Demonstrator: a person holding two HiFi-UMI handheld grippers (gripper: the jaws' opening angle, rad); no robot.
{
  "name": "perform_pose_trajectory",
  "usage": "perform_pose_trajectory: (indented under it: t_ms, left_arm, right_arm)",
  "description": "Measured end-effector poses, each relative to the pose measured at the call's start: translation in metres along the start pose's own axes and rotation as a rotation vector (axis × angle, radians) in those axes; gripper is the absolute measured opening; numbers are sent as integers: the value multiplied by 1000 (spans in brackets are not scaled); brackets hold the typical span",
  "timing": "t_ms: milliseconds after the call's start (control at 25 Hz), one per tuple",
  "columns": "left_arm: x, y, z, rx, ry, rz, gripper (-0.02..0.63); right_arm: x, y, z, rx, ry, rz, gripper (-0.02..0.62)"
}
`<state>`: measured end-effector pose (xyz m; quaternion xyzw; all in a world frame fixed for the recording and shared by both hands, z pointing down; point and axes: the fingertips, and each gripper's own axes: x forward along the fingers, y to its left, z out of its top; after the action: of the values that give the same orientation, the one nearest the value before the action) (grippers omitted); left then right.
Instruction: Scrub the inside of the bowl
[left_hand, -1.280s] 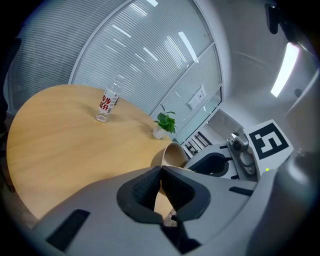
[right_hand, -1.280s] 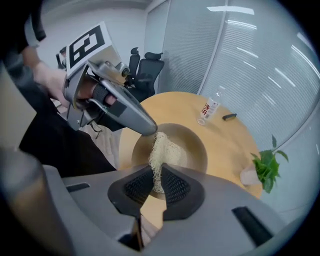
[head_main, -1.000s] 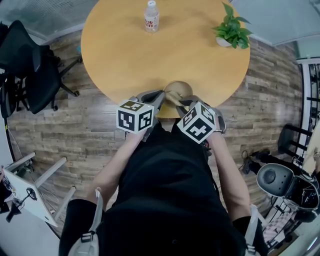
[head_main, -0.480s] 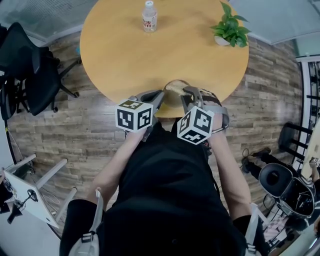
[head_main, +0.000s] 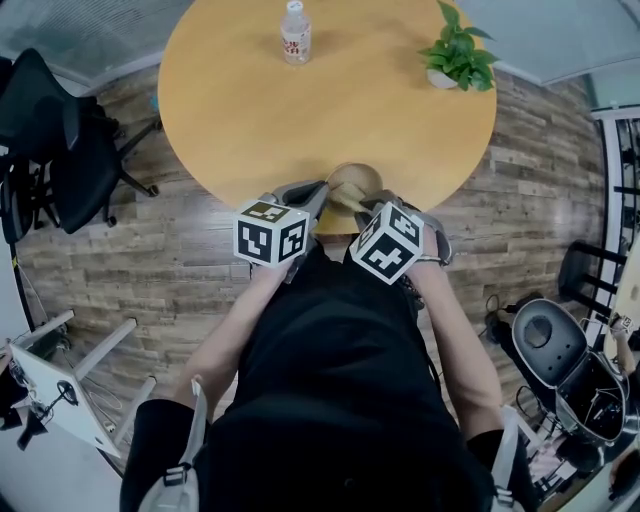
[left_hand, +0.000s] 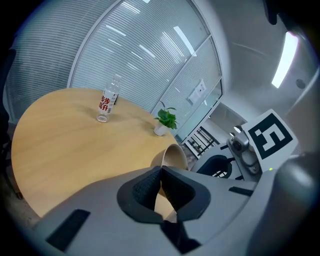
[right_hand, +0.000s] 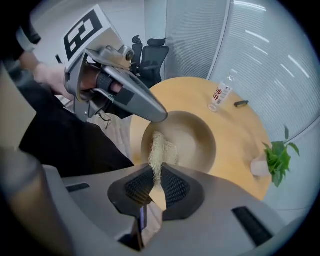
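Inside the bowl (right_hand: 192, 140), the right gripper (right_hand: 156, 174) holds a fibrous scrubber (right_hand: 158, 150).

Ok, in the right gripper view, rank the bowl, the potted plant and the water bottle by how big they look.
1. bowl: clearly the largest, though it is also nearest the camera.
2. potted plant: next.
3. water bottle: somewhat smaller than the plant, but it stands farther off, so these two are unsure.

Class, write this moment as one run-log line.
left hand-held gripper: shut on bowl rim | right hand-held gripper: shut on scrubber | scrubber: inside bowl | bowl: at table edge
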<state>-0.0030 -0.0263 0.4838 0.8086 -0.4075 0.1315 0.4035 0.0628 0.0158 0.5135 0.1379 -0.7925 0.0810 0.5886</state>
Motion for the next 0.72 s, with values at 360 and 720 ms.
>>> perform_pose_trajectory:
  t_ms: [360, 720]
  left_arm:
    - [2, 7, -11, -8, 45, 26, 15]
    - [3, -5, -6, 40, 22, -6, 15]
  right_arm:
    - [-15, -4, 5, 24, -66, 6, 44]
    - [-7, -28, -1, -150, -14, -225, 44]
